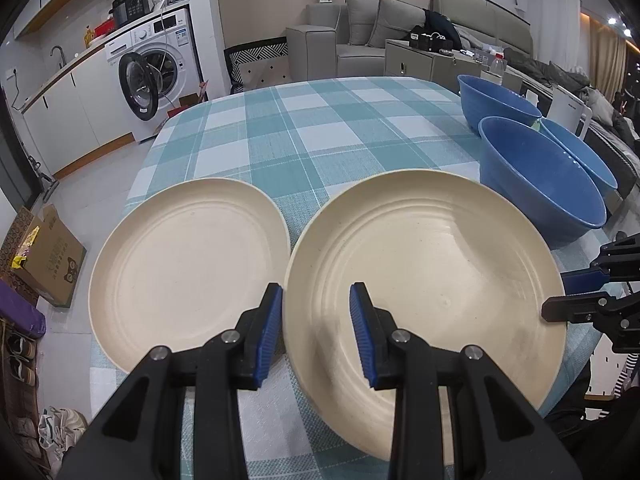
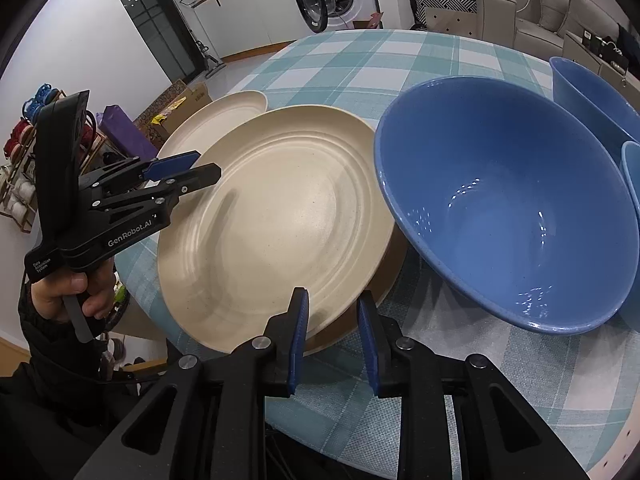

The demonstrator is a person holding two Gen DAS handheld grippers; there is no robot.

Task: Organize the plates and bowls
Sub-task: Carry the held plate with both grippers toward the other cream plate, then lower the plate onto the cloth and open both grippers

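Counter (image 1: 304,128) under teal check cloth carries 3 blue bowls (image 1: 548,184) at its right side and 2 cream plates. Right plate (image 1: 424,280) lifted, tilted (shadow beneath), just beside flat left plate (image 1: 188,268). Left tongs (image 1: 316,332) agape, straddling the lifted plate's rim. Right tongs (image 2: 333,340) agape at its opposite rim.

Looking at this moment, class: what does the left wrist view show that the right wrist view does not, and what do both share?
Only the left wrist view shows all three blue bowls, including the farthest bowl, and the sofa in full. Only the right wrist view shows the hand holding the left gripper, plus the nearest bowl from inside. Both share the two cream plates, the near plate and the far plate, the checked tablecloth and the washing machine.
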